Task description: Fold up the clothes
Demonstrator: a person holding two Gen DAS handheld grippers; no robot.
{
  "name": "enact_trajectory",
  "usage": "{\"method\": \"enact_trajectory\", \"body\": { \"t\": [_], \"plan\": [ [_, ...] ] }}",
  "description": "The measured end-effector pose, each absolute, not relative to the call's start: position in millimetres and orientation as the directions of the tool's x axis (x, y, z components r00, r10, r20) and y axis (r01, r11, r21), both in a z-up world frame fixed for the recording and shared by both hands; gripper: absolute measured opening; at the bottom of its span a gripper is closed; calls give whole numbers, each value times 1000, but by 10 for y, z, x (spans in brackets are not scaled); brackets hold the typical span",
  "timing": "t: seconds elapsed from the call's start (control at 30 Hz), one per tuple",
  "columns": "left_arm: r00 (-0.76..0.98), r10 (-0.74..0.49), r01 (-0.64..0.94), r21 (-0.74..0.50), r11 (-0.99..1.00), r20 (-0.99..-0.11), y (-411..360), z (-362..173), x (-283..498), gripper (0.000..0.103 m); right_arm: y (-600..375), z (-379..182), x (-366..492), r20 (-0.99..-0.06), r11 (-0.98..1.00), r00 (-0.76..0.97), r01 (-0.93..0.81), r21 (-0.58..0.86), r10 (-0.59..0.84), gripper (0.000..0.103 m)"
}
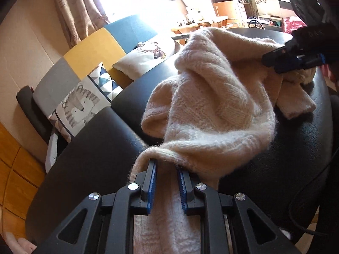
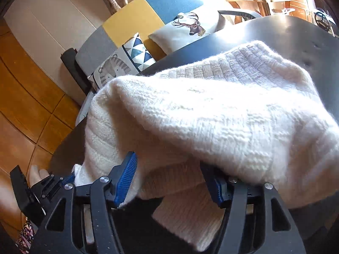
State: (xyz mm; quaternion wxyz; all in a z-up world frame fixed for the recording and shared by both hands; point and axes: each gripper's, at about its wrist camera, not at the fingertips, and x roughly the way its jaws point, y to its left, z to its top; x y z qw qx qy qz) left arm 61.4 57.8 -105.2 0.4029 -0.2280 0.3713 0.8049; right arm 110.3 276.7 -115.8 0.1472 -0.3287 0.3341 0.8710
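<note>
Black table (image 1: 89, 160) bears cream sweater (image 1: 211, 97), lengthwise between both grippers.

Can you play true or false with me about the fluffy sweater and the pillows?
1. The sweater is cream-white and knitted. True.
2. The sweater lies on a dark table. True.
3. The sweater is folded into a neat flat square. False: it is bunched up and rumpled.
4. One pillow has a deer on it. True.
5. The bench behind the table is all red. False: it has grey, yellow and blue parts.
6. The right gripper is squeezed shut. False: its jaws stand apart, with sweater draped between and over them.
</note>
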Motion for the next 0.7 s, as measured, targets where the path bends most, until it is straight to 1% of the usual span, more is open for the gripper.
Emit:
{"method": "enact_trajectory", "body": {
  "t": [0.1, 0.17, 0.2, 0.23, 0.27, 0.3, 0.37, 0.47, 0.57, 0.7],
  "plan": [
    [-583, 475, -813, 474, -339, -659, 688, -1144, 666, 19, 2811, -1216, 1006, -690, -751, -722, -484, 449, 52, 65],
    [-568, 474, -823, 473, -315, -673, 750, -1219, 673, 19, 2743, -1256, 913, -710, -772, -701, -489, 408, 68, 65],
    [-571, 475, -821, 481, -309, -670, 770, -1255, 680, 20, 2716, -1273, 875, -718, -783, -692, -488, 385, 79, 62],
    [-576, 476, -817, 490, -304, -665, 787, -1289, 686, 20, 2693, -1289, 843, -723, -796, -685, -486, 361, 90, 56],
    [-590, 480, -807, 500, -316, -649, 782, -1310, 693, 20, 2671, -1304, 810, -728, -808, -678, -483, 337, 102, 32],
    [-603, 483, -797, 508, -327, -635, 776, -1329, 698, 20, 2667, -1321, 786, -726, -809, -682, -473, 349, 86, 15],
    [-611, 484, -791, 510, -338, -626, 759, -1336, 694, 20, 2686, -1347, 769, -706, -788, -708, -444, 426, 17, 14],
    [-612, 483, -790, 508, -342, -626, 747, -1314, 680, 21, 2680, -1289, 859, -648, -736, -759, -404, 543, -62, 14],
    [-621, 484, -784, 493, -378, -616, 705, -1233, 674, 21, 2609, -1100, 988, -548, -701, -824, -305, 644, -145, 14],
    [-640, 534, -768, 497, -405, -553, 618, -1053, 816, 21, 2430, -744, 1055, -459, -717, -866, -192, 670, -198, 14]
  ]
}}
